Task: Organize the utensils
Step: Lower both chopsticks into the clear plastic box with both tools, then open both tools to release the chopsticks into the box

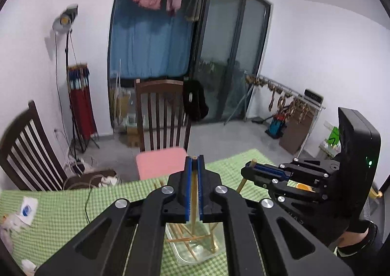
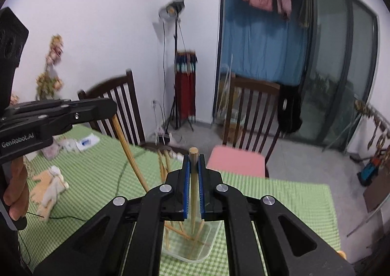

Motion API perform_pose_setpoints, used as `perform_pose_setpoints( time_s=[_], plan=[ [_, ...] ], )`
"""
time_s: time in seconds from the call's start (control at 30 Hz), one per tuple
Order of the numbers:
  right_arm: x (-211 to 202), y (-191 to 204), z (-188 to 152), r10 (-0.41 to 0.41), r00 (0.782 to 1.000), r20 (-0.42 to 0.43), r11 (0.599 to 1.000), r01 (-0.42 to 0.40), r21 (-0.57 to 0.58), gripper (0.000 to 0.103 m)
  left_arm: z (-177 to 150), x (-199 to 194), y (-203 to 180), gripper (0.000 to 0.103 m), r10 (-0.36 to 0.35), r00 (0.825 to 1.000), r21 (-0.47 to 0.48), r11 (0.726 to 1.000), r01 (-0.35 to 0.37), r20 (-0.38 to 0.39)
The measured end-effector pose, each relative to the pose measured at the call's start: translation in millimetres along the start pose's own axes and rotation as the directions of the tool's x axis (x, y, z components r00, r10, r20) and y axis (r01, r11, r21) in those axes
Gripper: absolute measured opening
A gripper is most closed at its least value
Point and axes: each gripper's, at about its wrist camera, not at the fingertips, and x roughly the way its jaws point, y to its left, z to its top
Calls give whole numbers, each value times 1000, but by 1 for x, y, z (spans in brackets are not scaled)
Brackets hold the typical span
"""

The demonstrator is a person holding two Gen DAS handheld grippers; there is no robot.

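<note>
Wooden chopstick (image 1: 194,193) stands clamped upright between left gripper's (image 1: 194,161) jaws.

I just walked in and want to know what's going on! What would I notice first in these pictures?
First you'd spot two black tools: the left hand-held gripper and the right hand-held gripper, each pinching a wooden chopstick upright. Just below them a clear container holds more chopsticks, on a green checked tablecloth. Behind the table is a chair with a pink cushion.
</note>
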Motion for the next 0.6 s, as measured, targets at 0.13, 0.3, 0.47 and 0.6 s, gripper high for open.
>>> perform_pose_setpoints(
  time_s=[0.13, 0.3, 0.47, 0.6],
  plan=[
    [40, -11, -22, 10, 996, -84, 1000, -7, 30, 7, -22, 52, 12, 1, 4, 996, -13, 1000, -5, -86],
    [75, -26, -42, 15, 989, -150, 998, -6, 65, 7, -55, 106, 30, 2, 20, 978, -32, 999, -27, -207],
    [84, -36, -46, 31, 984, -175, 994, -11, 110, 24, -77, 126, 42, 13, 19, 973, -86, 996, -40, -230],
    [68, -35, -42, 18, 993, -119, 992, -3, 122, 57, -93, 103, 52, 36, -25, 985, -166, 986, -4, -169]
  ],
)
